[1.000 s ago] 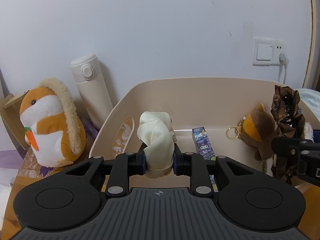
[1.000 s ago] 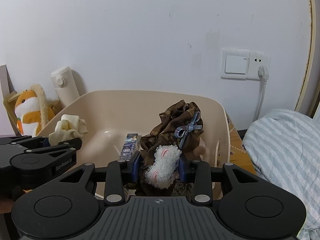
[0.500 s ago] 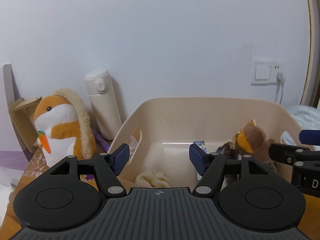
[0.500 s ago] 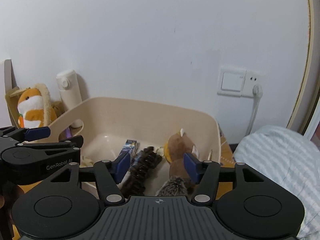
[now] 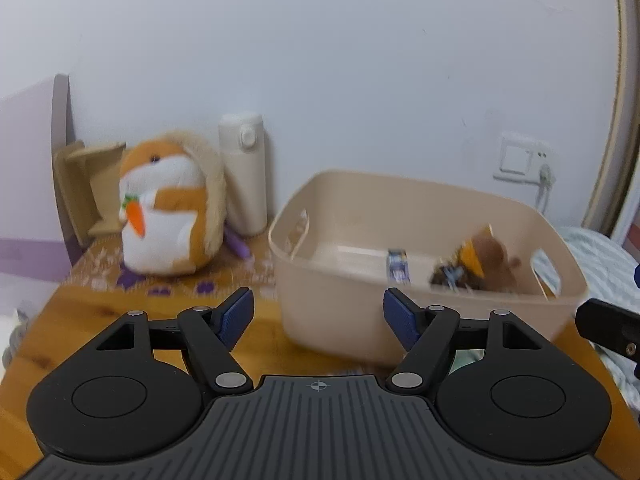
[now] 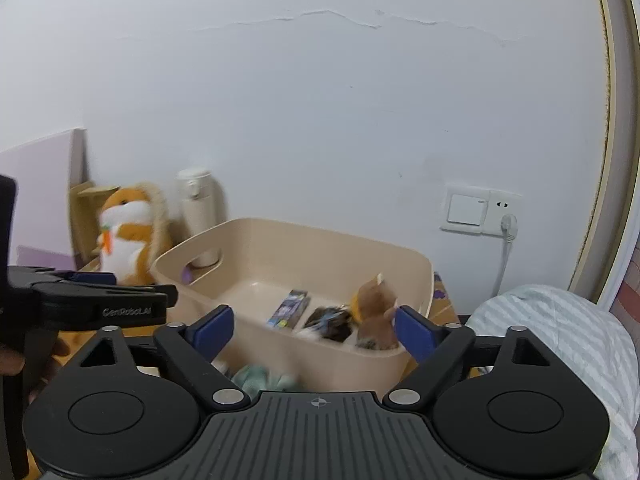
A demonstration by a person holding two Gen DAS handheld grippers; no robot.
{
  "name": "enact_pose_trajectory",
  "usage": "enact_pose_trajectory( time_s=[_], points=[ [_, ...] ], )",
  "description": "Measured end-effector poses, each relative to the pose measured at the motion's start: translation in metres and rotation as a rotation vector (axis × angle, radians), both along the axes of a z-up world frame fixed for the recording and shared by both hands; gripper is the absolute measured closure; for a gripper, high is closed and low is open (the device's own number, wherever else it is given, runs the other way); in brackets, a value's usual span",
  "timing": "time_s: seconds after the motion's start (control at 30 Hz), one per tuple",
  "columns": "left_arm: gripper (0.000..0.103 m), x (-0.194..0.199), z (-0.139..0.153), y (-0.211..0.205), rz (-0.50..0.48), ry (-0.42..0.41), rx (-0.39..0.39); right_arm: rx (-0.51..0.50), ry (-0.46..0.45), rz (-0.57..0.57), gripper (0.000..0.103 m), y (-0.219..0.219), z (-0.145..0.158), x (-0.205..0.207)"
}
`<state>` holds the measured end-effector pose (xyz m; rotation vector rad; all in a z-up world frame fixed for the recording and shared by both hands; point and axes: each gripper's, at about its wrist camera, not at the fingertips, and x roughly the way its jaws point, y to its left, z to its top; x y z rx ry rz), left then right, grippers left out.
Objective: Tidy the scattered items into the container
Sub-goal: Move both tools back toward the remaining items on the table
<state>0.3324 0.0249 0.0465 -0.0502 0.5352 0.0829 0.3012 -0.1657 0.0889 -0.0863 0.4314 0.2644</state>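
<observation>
Beige container [image 6: 344,354] holding small toys, hamster plush [image 5: 168,216] and flask [image 5: 245,172] beside it, both tools [image 5: 319,316] [image 6: 310,334] wide, empty.

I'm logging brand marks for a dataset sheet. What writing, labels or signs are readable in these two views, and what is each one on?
"GenRoboLAI", or close to it, slightly blurred: on the side of the left hand-held gripper, seen in the right wrist view.
Print on the small blue box in the beige bin: too blurred to read.
Crosshair mark, no letters: on the body of the right hand-held gripper.
</observation>
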Motion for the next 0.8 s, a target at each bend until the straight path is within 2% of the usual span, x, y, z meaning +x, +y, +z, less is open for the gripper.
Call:
enact_pose_trajectory(
  time_s=[0.23,0.5,0.6,0.8],
  points=[
    [0.027,-0.042,-0.014,0.005,-0.028,0.011,-0.022,-0.049,0.028,0.063,0.008,0.004,-0.023,-0.043],
    [0.026,-0.069,-0.038,0.004,-0.060,0.059,-0.003,-0.086,0.091,0.101,0.004,0.004,-0.054,-0.069],
    [0.026,-0.071,-0.048,0.008,-0.065,0.082,-0.034,-0.076,0.124,0.111,0.000,0.001,-0.065,-0.072],
    [0.025,-0.070,-0.062,0.010,-0.087,0.105,-0.128,-0.064,0.182,0.142,0.000,0.001,-0.083,-0.078]
  ],
)
